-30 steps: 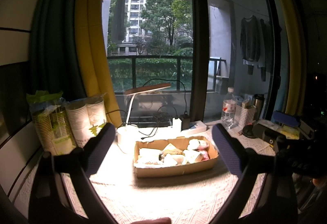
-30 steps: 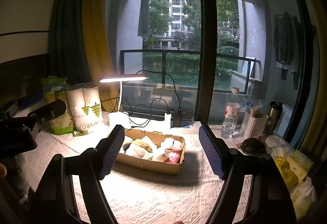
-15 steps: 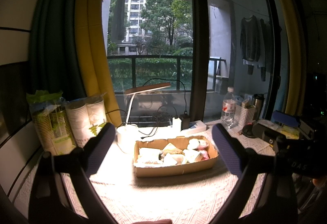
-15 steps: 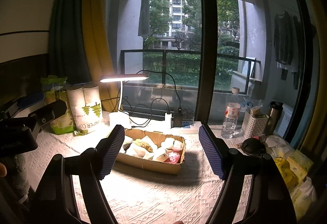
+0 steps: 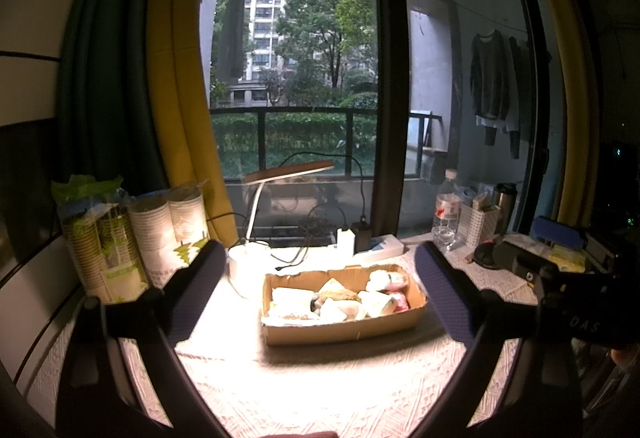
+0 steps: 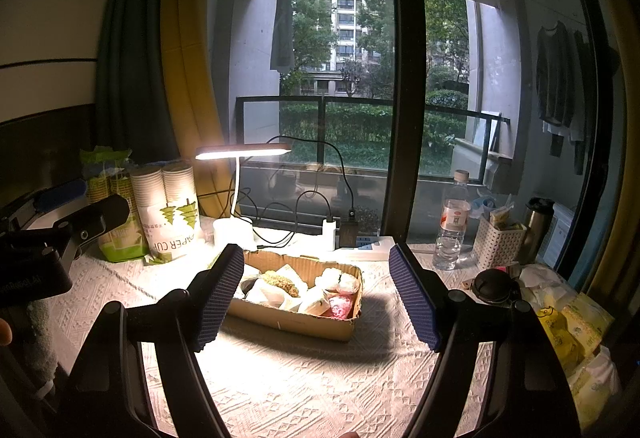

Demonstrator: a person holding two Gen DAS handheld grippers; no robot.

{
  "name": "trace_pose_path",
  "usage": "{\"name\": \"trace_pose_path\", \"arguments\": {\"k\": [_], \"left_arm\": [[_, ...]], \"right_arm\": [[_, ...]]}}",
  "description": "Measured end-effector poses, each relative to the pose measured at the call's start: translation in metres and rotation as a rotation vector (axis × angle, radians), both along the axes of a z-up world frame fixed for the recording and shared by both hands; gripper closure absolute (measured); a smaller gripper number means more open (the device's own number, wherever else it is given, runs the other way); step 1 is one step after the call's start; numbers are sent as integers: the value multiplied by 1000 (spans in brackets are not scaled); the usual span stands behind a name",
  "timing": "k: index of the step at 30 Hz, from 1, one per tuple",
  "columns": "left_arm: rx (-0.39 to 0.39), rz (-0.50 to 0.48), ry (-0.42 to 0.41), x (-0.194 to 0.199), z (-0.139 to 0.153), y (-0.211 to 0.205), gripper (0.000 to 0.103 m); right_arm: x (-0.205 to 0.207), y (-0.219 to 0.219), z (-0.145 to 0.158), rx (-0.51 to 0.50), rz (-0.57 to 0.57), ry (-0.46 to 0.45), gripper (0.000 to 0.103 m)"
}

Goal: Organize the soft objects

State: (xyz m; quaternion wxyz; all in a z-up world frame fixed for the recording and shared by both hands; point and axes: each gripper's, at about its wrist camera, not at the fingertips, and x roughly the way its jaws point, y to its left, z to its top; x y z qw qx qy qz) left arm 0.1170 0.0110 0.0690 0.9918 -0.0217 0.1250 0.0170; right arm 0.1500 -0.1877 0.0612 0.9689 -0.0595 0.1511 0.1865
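Observation:
A shallow cardboard box (image 5: 344, 328) (image 6: 296, 320) sits on the white textured tablecloth, filled with several soft wrapped items, white, tan and pink (image 5: 340, 296) (image 6: 298, 288). My left gripper (image 5: 320, 278) is open and empty, held above the table in front of the box. My right gripper (image 6: 316, 290) is open and empty, also short of the box. Each gripper's body shows in the other's view, the right one (image 5: 580, 302) at the right edge, the left one (image 6: 44, 250) at the left edge.
A lit desk lamp (image 6: 240, 174) stands behind the box with cables and a power strip (image 6: 360, 242). Paper cup packs (image 6: 172, 214) stand at back left. A water bottle (image 6: 450, 222), white basket (image 6: 500, 242), flask and yellow packets (image 6: 572, 330) are at the right.

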Motion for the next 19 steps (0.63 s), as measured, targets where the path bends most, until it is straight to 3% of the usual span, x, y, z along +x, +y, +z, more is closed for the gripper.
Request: {"name": "trace_pose_path", "arguments": {"k": [19], "left_arm": [[11, 3, 39, 8, -6, -3, 7]], "right_arm": [[1, -3, -6, -9, -6, 20, 25]]}}
